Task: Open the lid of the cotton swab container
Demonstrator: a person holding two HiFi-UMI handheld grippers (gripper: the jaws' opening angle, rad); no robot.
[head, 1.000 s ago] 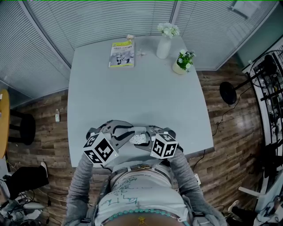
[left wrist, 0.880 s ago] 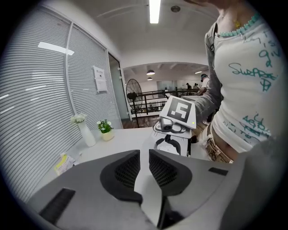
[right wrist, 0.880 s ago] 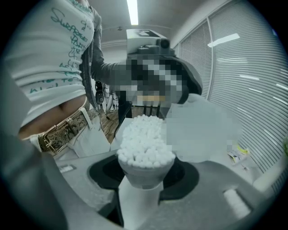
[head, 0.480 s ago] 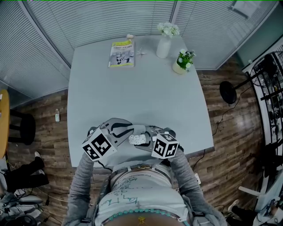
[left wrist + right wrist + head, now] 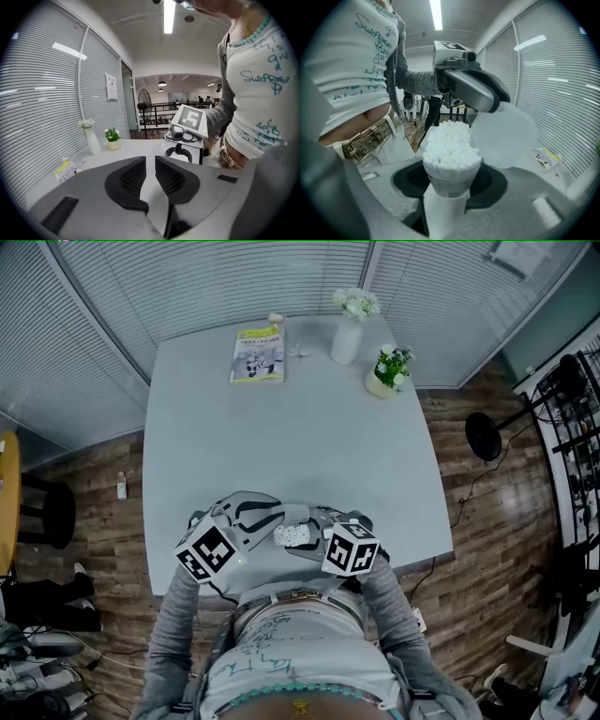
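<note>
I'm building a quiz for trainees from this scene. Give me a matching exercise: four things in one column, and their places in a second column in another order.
Things: 1 lid; 2 container; 3 vase; 4 booklet.
Places: A flat near the table's far edge; B in the right tool, swabs bare; C standing by the potted plant; D in the left tool.
Pairs: 1-D, 2-B, 3-C, 4-A.

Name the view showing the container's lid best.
The right gripper view: the lid faces the camera, held by the left tool. The left gripper view shows it edge-on; the head view barely shows it.
</note>
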